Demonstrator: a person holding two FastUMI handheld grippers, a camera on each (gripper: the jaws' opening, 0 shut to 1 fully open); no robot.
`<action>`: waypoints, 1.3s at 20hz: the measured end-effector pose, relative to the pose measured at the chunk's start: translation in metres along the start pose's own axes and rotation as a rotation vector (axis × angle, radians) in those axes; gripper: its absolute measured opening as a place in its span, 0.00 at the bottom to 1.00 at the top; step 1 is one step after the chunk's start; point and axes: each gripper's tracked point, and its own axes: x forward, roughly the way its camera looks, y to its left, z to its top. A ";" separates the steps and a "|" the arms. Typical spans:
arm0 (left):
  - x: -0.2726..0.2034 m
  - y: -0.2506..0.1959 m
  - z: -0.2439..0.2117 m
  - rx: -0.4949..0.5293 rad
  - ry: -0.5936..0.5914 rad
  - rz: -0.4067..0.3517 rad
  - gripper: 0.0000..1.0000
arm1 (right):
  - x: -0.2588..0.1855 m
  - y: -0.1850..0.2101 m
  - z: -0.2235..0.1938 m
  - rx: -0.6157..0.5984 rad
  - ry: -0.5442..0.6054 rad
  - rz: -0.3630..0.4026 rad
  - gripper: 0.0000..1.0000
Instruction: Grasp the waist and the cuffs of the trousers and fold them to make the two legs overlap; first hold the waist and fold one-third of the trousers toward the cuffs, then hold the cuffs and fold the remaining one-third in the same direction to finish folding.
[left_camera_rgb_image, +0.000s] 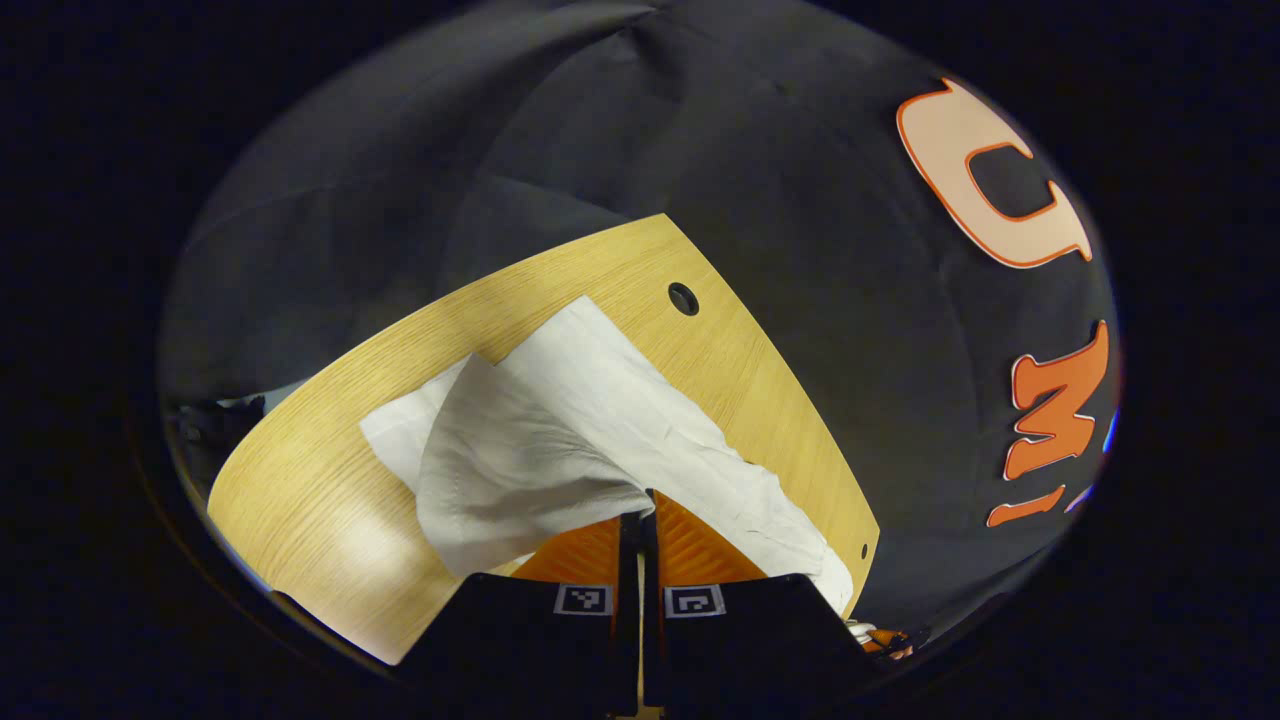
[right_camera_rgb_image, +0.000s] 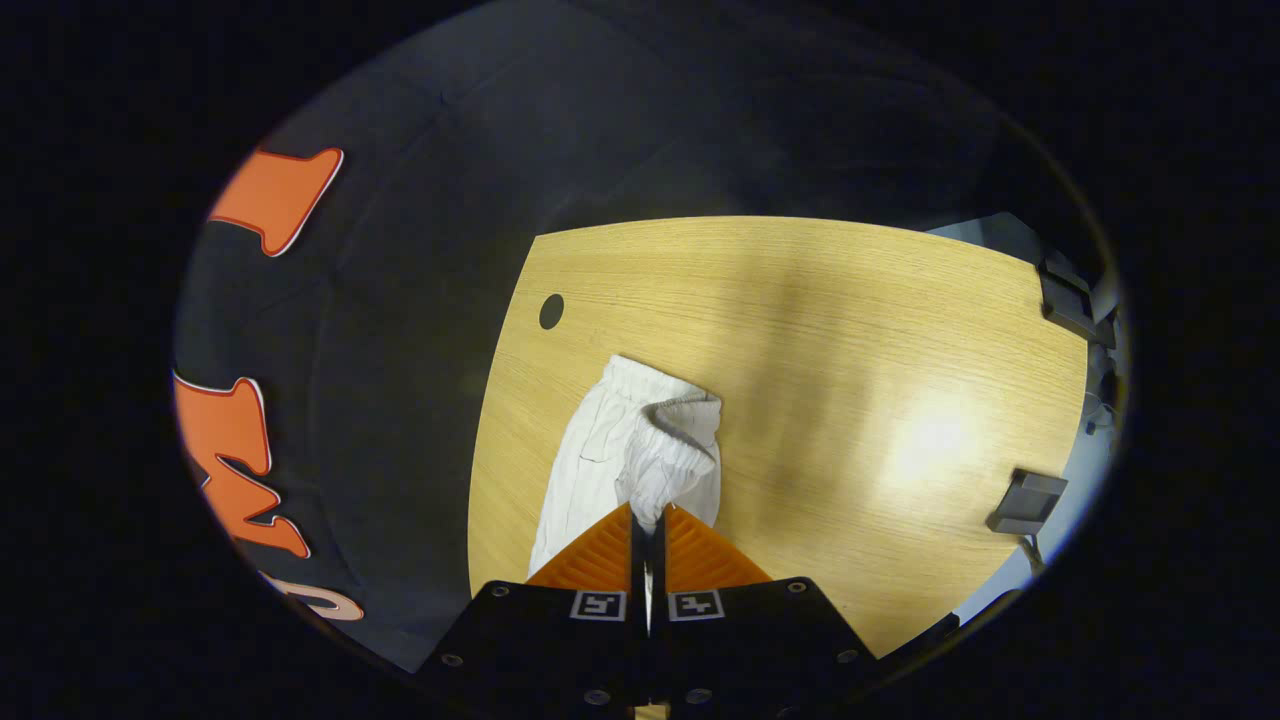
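My left tool (left_camera_rgb_image: 640, 500) pinched the white trousers (left_camera_rgb_image: 600, 420) on the counter (left_camera_rgb_image: 300, 500); they ran from 10 to 4 o'clock. My right tool (right_camera_rgb_image: 648, 512) pinched their waist (right_camera_rgb_image: 680, 410).

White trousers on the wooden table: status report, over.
Both hand-held grippers, left and right, shut on the white trousers, cloth lifted. Light wooden table around them shows nothing in the way.
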 end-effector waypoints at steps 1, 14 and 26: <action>0.005 -0.005 0.006 0.025 0.017 -0.001 0.05 | 0.002 0.008 0.001 -0.002 0.005 -0.004 0.01; 0.088 0.022 0.050 -0.029 0.119 0.096 0.05 | 0.088 0.058 0.038 0.147 0.149 -0.018 0.01; 0.092 0.015 0.077 0.085 0.042 0.201 0.34 | 0.111 0.095 0.061 0.055 0.076 0.200 0.51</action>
